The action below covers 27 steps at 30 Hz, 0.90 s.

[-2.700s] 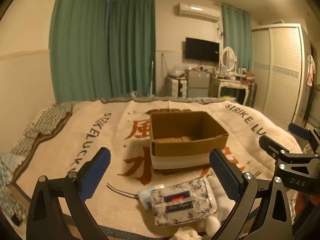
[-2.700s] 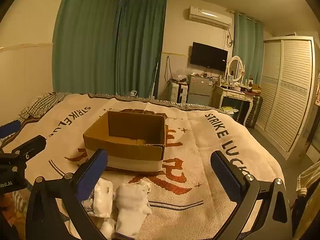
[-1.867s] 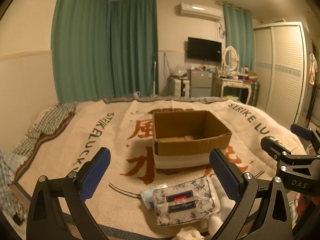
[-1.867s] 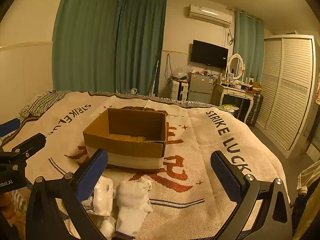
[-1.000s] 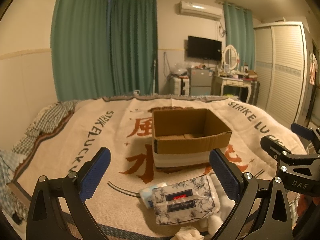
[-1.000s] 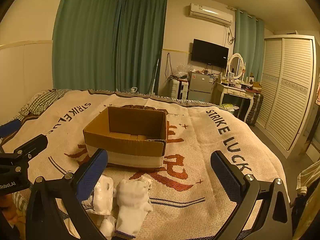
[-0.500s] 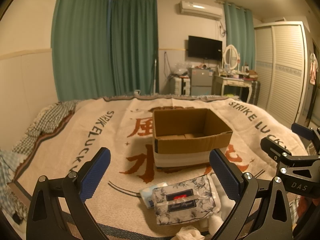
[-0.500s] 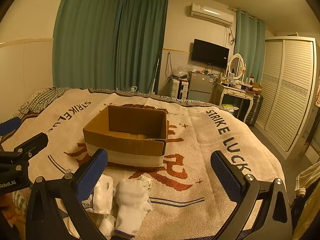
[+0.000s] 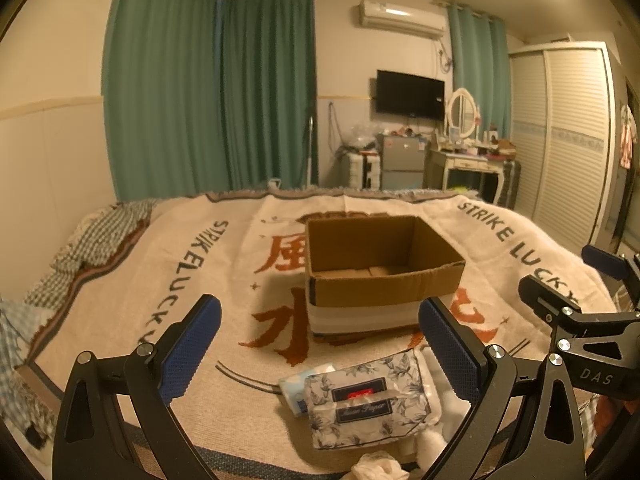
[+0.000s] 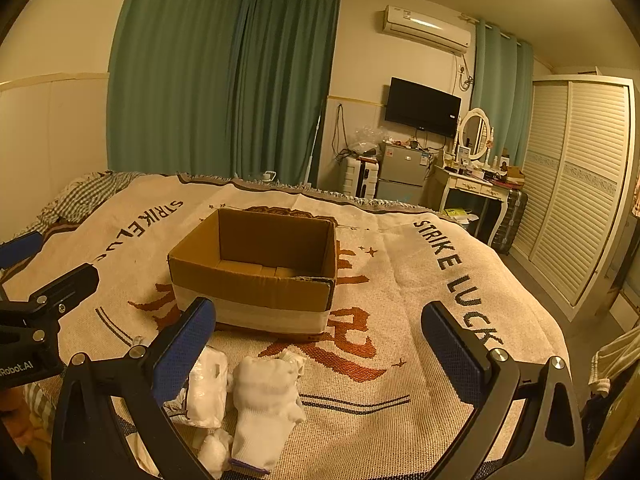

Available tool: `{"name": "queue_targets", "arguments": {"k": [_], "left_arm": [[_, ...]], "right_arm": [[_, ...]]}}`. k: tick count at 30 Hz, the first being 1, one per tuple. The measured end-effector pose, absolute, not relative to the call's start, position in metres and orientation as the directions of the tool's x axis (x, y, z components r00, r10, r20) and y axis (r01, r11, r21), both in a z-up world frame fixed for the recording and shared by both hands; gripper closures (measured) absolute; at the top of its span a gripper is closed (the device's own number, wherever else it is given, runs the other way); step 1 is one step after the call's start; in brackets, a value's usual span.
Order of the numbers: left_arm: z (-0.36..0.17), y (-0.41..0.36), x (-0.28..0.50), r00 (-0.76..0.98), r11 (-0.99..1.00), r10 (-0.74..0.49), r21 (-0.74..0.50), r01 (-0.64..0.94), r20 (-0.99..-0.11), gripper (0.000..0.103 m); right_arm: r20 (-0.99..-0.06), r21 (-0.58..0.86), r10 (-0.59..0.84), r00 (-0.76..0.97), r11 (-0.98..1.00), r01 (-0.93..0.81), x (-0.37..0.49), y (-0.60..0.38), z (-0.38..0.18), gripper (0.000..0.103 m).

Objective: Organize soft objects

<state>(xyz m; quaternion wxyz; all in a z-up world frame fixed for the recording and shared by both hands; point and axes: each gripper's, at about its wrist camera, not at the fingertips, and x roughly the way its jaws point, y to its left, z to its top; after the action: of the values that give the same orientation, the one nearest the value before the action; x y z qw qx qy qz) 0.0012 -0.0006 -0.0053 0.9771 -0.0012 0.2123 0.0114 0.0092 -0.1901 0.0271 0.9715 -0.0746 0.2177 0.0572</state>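
Progress: none visible. Cardboard box (image 9: 384,268) sitting open-topped at mid-blanket (image 9: 208,280), interior showing only bare bottom flaps. All soft items outside it, clustered near the blanket's near edge.

Left gripper (image 9: 320,352): jaws spread wide, nothing between the pads. Floral tissue pack (image 9: 368,404) lying flat just ahead of and below it, between gripper and box. Small pale-blue packet (image 9: 298,386) touching the pack's left side, partly tucked under. Crumpled white cloth (image 9: 376,468) at the very near edge, cut off by the frame.

Right gripper (image 10: 320,352): likewise fully open, empty. White rolled sock (image 10: 266,400) just in front of it; white wrapped packet (image 10: 206,390) beside the sock on the left, partly behind the left finger. Small white ball (image 10: 212,450) at the near edge, identity unclear.

Remaining, as judged: every soft item yet to be picked and placed in the box.

Clearance: open blanket between item cluster and the box's near wall; that wall to be cleared on any transfer. Wide bare blanket left and right of the box. Grippers side by side, each visible at the margin of the other's view, so inward sweeps risk contact. Items close to the near edge of the bed: risk of nudging one off.
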Motion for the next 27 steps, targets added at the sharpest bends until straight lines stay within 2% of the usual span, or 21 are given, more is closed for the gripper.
{"name": "queue_targets", "arguments": {"k": [10, 18, 23, 27], "left_arm": [[-0.001, 0.0, -0.001, 0.911, 1.0, 0.012, -0.013, -0.019, -0.411, 0.002], [0.02, -0.003, -0.018, 0.927, 1.0, -0.002, -0.016, -0.004, -0.375, 0.002], [0.021, -0.004, -0.029, 0.908, 0.999, -0.051, -0.026, 0.044, -0.416, 0.002], [-0.002, -0.013, -0.034, 0.885, 0.998, -0.035, 0.035, 0.057, -0.464, 0.002]], "right_arm": [[-0.43, -0.131, 0.075, 0.9, 0.981, -0.145, 0.007, -0.188, 0.03, 0.0], [-0.428, -0.16, 0.07, 0.901, 0.975, -0.152, -0.012, -0.182, 0.048, 0.0], [-0.464, -0.213, 0.05, 0.885, 0.963, -0.166, -0.036, -0.179, 0.049, 0.0], [-0.509, -0.236, 0.043, 0.86, 0.953, -0.188, -0.048, -0.178, 0.026, 0.0]]}}
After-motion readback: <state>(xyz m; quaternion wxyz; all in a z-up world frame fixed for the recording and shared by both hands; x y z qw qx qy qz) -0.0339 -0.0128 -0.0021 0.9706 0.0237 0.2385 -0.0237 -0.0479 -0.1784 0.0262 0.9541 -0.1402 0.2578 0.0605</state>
